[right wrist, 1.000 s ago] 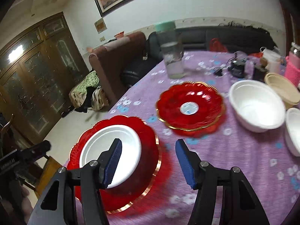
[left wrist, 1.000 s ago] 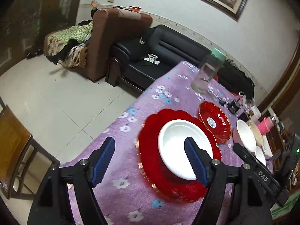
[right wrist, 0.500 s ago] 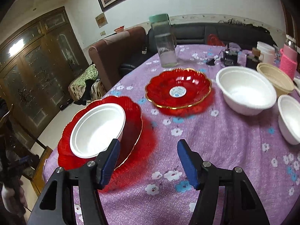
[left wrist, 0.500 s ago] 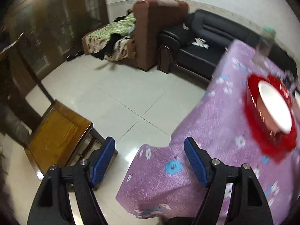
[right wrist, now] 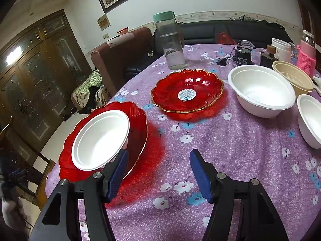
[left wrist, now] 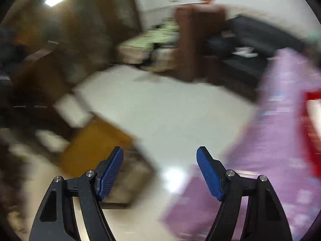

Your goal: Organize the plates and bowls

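In the right wrist view a small white bowl (right wrist: 100, 139) rests in a red scalloped plate (right wrist: 138, 120) near the table's left edge. A second red plate (right wrist: 187, 88) with a round sticker lies farther back. A large white bowl (right wrist: 260, 90), a beige bowl (right wrist: 293, 76) and another white bowl (right wrist: 310, 118) stand on the right. My right gripper (right wrist: 157, 172) is open just above the cloth, its left finger close to the near red plate's rim. My left gripper (left wrist: 160, 172) is open and empty over the floor beside the table, in a blurred view; that red plate (left wrist: 313, 132) shows at the right edge.
The purple flowered tablecloth (right wrist: 220, 150) covers the table. A clear bottle with a green lid (right wrist: 170, 42), small dark devices (right wrist: 243, 56), a white cup and a pink bottle (right wrist: 306, 58) stand at the back. A wooden chair (left wrist: 94, 146) is beside the table; sofas behind.
My left gripper has swung left off the table, from over the red plate and bowl to the floor and chair. The right gripper has dropped slightly towards the cloth.
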`<state>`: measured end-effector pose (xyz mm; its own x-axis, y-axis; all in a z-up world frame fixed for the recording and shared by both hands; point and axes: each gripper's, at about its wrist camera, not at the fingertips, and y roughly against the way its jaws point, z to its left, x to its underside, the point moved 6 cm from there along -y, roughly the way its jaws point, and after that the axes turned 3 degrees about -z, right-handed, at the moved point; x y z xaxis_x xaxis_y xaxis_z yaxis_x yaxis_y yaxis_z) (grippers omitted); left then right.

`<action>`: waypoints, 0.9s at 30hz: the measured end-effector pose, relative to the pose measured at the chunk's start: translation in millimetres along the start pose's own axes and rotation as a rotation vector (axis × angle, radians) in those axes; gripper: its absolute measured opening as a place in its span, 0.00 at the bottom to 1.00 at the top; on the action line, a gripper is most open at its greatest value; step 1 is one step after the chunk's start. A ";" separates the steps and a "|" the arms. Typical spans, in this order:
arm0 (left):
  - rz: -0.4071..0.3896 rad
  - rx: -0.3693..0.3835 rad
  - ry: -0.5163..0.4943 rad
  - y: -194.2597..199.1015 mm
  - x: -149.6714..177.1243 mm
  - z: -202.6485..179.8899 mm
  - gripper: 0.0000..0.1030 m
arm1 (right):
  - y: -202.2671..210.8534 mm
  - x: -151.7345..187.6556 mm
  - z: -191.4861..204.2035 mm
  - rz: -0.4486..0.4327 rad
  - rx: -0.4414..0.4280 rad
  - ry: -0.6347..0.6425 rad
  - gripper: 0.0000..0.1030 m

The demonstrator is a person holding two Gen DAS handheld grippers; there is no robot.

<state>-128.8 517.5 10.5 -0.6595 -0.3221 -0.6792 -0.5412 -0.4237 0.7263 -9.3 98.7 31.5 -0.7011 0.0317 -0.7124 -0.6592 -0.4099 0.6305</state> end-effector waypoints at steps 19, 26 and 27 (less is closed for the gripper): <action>0.050 0.020 0.027 5.7 11.3 1.1 0.73 | 11.3 -7.2 -6.0 -0.032 -0.002 -0.030 0.66; -0.117 0.373 0.109 70.7 -47.2 -94.6 0.86 | 29.8 -16.2 -40.7 -0.072 0.068 -0.053 0.69; -0.124 0.414 0.092 75.4 -55.5 -115.0 0.86 | 31.5 -17.5 -48.6 -0.073 0.084 -0.061 0.70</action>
<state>-73.0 406.1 90.9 -0.5373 -0.3718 -0.7570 -0.7892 -0.0948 0.6067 -4.5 40.8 48.8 -0.6638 0.1147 -0.7391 -0.7279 -0.3263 0.6031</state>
